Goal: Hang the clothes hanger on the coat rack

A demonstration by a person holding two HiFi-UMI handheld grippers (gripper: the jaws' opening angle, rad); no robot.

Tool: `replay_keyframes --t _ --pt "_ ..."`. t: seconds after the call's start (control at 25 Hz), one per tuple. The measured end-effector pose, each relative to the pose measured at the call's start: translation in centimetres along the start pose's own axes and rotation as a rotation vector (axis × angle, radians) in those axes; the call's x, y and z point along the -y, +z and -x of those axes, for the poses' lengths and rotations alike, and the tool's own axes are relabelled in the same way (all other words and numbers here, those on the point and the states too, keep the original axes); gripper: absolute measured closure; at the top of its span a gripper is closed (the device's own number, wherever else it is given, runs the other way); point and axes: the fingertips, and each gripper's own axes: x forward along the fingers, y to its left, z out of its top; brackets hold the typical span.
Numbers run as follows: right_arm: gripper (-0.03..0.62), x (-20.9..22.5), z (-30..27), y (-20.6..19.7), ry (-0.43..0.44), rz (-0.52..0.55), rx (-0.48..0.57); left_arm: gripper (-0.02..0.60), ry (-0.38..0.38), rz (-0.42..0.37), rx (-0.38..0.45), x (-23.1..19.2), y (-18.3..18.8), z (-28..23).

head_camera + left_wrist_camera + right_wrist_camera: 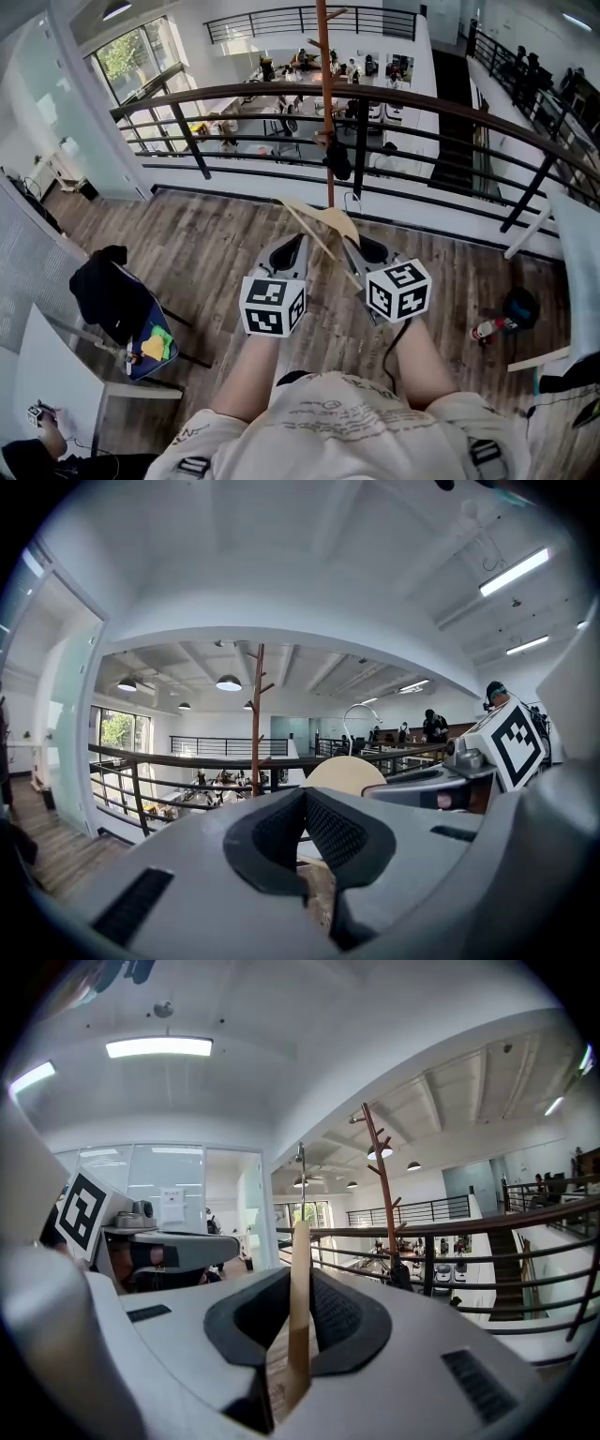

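We count two grippers, the left gripper (289,249) and the right gripper (367,249); two marker cubes (273,305), one per gripper; one clothes hanger (328,221); one coat rack (326,94); one railing (234,92); one chair (153,364); one dark garment (108,286).

No text is legible: the print on the shirt (328,422) below the coat rack (325,94) is blurred, and the paper sheet (173,1206) left of the coat rack is too small to read.

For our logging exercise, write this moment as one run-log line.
right gripper: shut on pale wooden clothes hanger | left gripper: shut, empty | brown wooden coat rack: ahead, hanger not hung
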Motion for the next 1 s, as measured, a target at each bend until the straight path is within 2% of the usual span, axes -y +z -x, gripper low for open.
replay_keyframes --t 0.28,0.52,0.84,1.0 --pt "0.543 1.9 -1.2 -0.7 0.017 -0.009 -0.023 0.577 0.01 0.029 -0.028 -0.3 -1.3 -2.1" --pt "0.543 2.7 -4.4 -1.3 0.025 -0.015 -0.018 0.577 0.002 0.024 -0.027 -2.8 -1.9 -4.2" --pt "0.543 6.0 -9.1 0.1 -0.001 0.007 -0.015 0.577 -0.04 0.011 0.004 -5.6 -0.1 -9.9" --pt "0.543 7.5 -12.5 0.1 0.005 0.012 -0.015 0.577 -0.042 0.023 -0.004 -8.1 -0.9 -12.6"
